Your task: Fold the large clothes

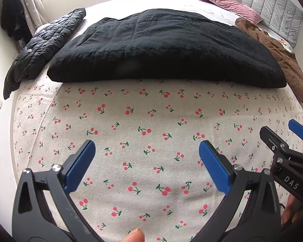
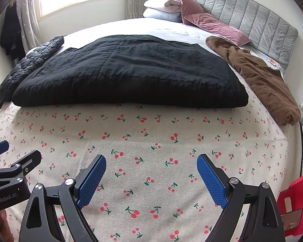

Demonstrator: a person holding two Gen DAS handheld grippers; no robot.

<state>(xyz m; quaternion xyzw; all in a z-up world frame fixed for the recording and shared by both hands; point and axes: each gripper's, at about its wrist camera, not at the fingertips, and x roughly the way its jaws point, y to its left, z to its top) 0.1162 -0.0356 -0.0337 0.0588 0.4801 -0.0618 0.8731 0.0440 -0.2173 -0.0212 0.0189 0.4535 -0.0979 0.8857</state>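
A large black quilted garment [image 1: 163, 48] lies folded into a thick flat rectangle across the middle of the bed; it also shows in the right wrist view [image 2: 127, 72]. My left gripper [image 1: 147, 155] is open and empty, hovering over the cherry-print sheet [image 1: 151, 121] short of the garment's near edge. My right gripper [image 2: 151, 171] is open and empty too, beside the left one, over the same sheet [image 2: 151, 141]. The right gripper also shows at the right of the left wrist view [image 1: 282, 135], and the left gripper at the left of the right wrist view [image 2: 16, 155].
A black puffer jacket [image 1: 44, 46] lies along the bed's left edge and a brown garment [image 1: 278, 54] along the right. Pink cushions [image 2: 212, 24], white pillows [image 2: 161, 10] and a grey headboard [image 2: 252, 24] are at the far end. A red object [image 2: 295, 197] stands at the right.
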